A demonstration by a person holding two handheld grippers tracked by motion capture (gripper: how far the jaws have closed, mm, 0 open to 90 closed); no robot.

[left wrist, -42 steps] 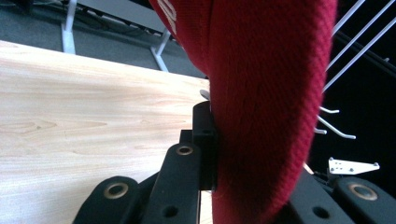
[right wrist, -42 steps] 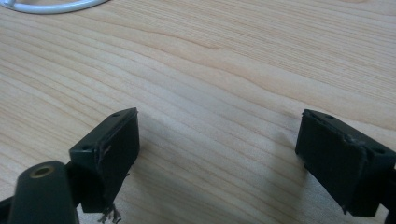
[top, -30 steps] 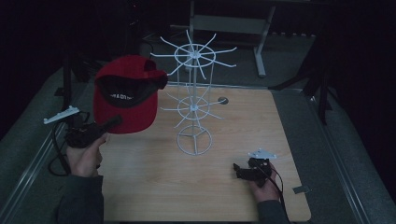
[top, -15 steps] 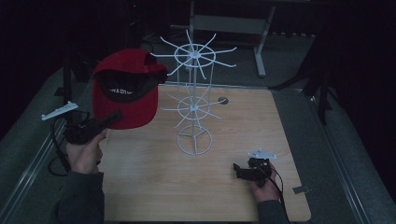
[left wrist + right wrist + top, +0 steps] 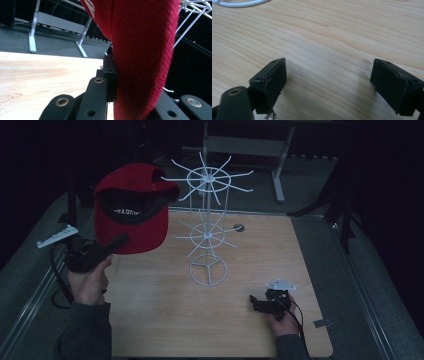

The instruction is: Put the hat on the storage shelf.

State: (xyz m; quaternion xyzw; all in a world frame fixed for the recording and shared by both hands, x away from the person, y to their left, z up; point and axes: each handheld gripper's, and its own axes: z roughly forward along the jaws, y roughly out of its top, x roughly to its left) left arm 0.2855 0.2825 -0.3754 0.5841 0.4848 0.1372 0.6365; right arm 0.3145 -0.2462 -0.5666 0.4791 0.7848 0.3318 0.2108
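One red cap (image 5: 132, 210) clamped in left gripper (image 5: 116, 243) beside white wire rack (image 5: 207, 227); right gripper (image 5: 328, 85) jaws apart, empty, low over the table (image 5: 165, 320).

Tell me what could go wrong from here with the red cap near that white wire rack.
The left gripper pinches only the red cap by its edge, so the cap could sag or slip out. The cap hangs close to the thin prongs of the white wire rack; it might snag one and tip the light rack. The right gripper rests open on the table, not steadying the rack.
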